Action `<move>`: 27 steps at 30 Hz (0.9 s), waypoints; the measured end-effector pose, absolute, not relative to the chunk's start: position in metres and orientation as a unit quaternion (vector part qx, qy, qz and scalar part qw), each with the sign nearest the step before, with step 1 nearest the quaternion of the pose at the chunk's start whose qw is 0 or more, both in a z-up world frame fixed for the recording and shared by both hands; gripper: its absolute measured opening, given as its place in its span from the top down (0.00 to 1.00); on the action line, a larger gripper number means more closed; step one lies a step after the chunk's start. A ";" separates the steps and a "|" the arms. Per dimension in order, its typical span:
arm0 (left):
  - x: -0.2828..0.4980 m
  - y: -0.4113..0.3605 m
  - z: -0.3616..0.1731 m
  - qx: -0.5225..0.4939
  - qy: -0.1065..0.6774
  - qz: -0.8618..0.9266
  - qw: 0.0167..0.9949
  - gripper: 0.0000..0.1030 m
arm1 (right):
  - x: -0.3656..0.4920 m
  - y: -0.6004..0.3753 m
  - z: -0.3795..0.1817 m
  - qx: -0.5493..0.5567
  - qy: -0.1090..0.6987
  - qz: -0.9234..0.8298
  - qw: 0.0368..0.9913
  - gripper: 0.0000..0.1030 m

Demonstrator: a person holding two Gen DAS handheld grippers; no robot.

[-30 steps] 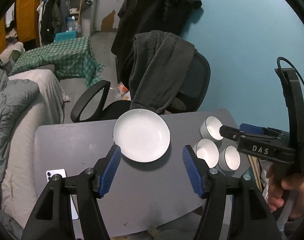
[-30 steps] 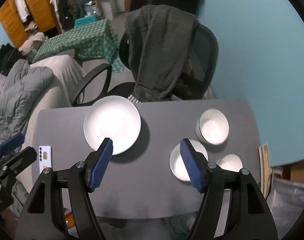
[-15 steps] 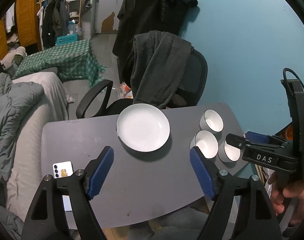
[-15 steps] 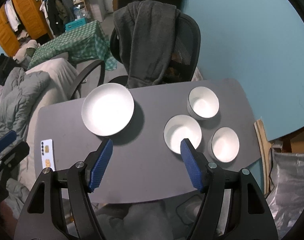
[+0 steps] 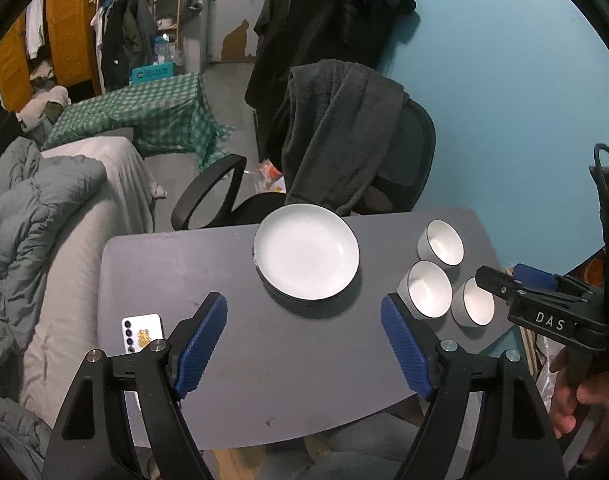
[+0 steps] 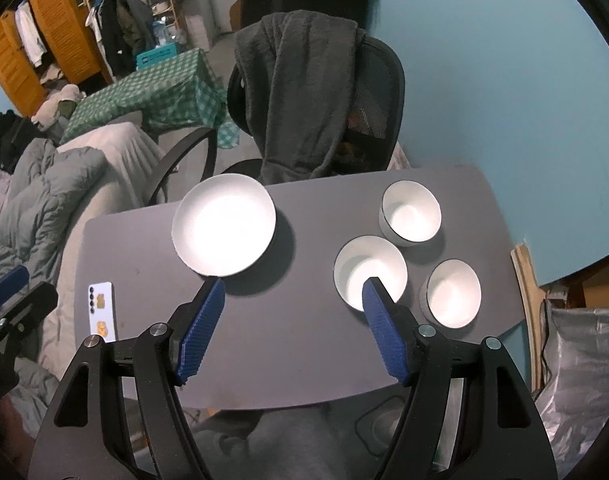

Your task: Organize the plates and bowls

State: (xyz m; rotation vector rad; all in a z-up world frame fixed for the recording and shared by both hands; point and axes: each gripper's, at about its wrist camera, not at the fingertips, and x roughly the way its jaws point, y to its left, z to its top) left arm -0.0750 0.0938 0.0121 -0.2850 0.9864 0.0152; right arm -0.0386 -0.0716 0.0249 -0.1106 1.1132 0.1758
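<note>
The left gripper (image 5: 304,316) is hanging over the near part of the gray table (image 5: 184,264) with its blue pads spread wide and nothing between them. The right gripper (image 6: 292,292) is hovering over the table too, its pads apart and pinching nothing; one pad is showing in front of the middle bowl (image 6: 370,276). A phone (image 6: 101,312) is lying near the table's left edge. Farther back, the white plates (image 5: 306,252) are sitting near the middle; it looks like a stack, but the edge is hard to see. Three bowls are sitting close together on the right: the near bowl (image 6: 453,294) and the far bowl (image 6: 410,214) are beside the middle one. Behind the table, a chair (image 6: 380,92) is wearing a dark robe (image 6: 300,92).
</note>
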 end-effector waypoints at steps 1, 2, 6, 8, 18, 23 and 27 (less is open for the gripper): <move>-0.074 0.094 0.012 -0.141 0.471 0.002 0.871 0.22 | -0.040 -0.073 0.025 -0.052 0.528 0.080 0.844 0.31; -0.073 0.093 0.012 -0.145 0.469 -0.003 0.871 0.22 | -0.041 -0.076 0.024 -0.050 0.528 0.077 0.844 0.31; -0.067 0.086 0.012 -0.147 0.472 -0.026 0.869 0.22 | -0.043 -0.087 0.026 -0.046 0.529 0.059 0.845 0.31; -0.064 0.081 0.012 -0.139 0.474 -0.036 0.869 0.22 | -0.044 -0.093 0.027 -0.043 0.528 0.046 0.847 0.31; -0.039 0.050 0.004 -0.140 0.493 -0.090 0.854 0.22 | -0.049 -0.136 0.030 -0.019 0.527 -0.007 0.850 0.31; -0.024 0.024 0.001 -0.124 0.502 -0.111 0.849 0.22 | -0.046 -0.158 0.029 -0.004 0.530 -0.024 0.848 0.31; -0.014 0.003 -0.002 -0.114 0.507 -0.120 0.846 0.22 | -0.043 -0.175 0.027 0.003 0.532 -0.030 0.846 0.31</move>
